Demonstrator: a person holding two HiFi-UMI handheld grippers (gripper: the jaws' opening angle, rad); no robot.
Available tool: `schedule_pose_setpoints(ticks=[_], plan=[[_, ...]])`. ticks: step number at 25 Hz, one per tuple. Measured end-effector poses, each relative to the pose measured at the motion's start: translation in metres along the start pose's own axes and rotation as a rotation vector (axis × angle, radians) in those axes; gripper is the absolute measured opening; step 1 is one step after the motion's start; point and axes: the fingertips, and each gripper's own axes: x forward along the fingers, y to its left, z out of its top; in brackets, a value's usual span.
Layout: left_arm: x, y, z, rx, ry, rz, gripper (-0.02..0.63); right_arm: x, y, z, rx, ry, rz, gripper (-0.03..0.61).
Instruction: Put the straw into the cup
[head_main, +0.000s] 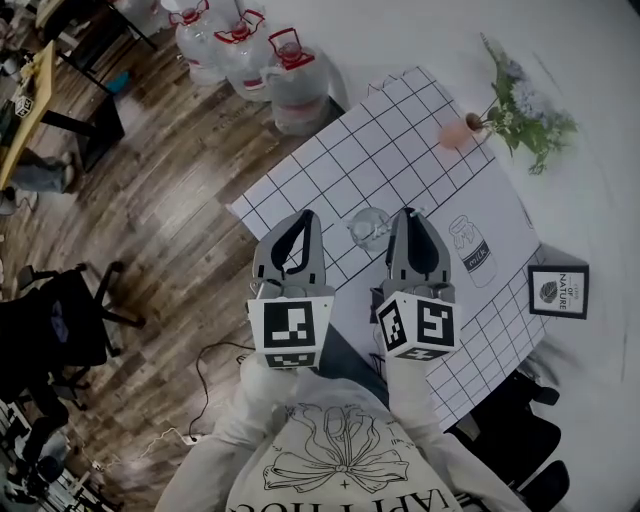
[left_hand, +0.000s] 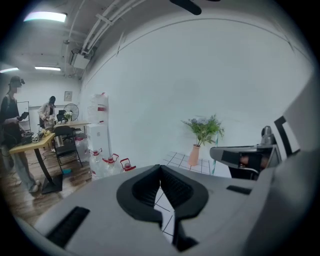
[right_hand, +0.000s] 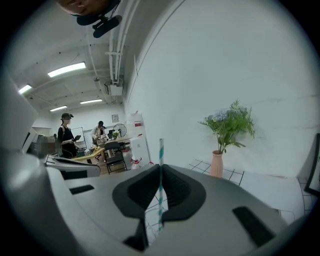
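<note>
The left gripper (head_main: 303, 222) hung at the cup's nine o'clock, jaws closed on nothing, likely spare to steady it. The cup (head_main: 368, 228) stood on the mat (head_main: 400, 140). At its three o'clock the right gripper (head_main: 410, 220) pinched the straw (right_hand: 160, 150) upright, apparently for lowering in.

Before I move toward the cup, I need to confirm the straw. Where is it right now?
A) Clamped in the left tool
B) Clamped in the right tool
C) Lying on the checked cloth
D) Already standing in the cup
B: in the right gripper view the striped straw stands upright, pinched between the jaws of the right tool, while the left tool has its jaws closed on nothing.
</note>
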Motion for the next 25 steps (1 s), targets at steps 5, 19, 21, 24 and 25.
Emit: schedule_pose_setpoints(ticks=[5, 19, 21, 24, 25], plan=[[0.012, 0.002, -0.015, -0.007, 0.039, 0.004, 0.005, 0.013, -0.004, -0.021, 0.014, 0.046, 0.009, 0.014], [0.028, 0.002, -0.046, -0.026, 0.109, 0.015, 0.005, 0.035, -0.007, -0.063, 0.026, 0.136, 0.035, 0.014], [0.029, 0.003, -0.047, -0.026, 0.113, 0.017, 0.005, 0.037, -0.008, -0.065, 0.026, 0.139, 0.036, 0.014], [0.03, 0.003, -0.05, -0.029, 0.118, 0.02, 0.005, 0.04, -0.008, -0.065, 0.023, 0.137, 0.038, 0.014], [0.03, 0.004, -0.051, -0.029, 0.12, 0.022, 0.005, 0.041, -0.009, -0.065, 0.022, 0.137, 0.038, 0.014]])
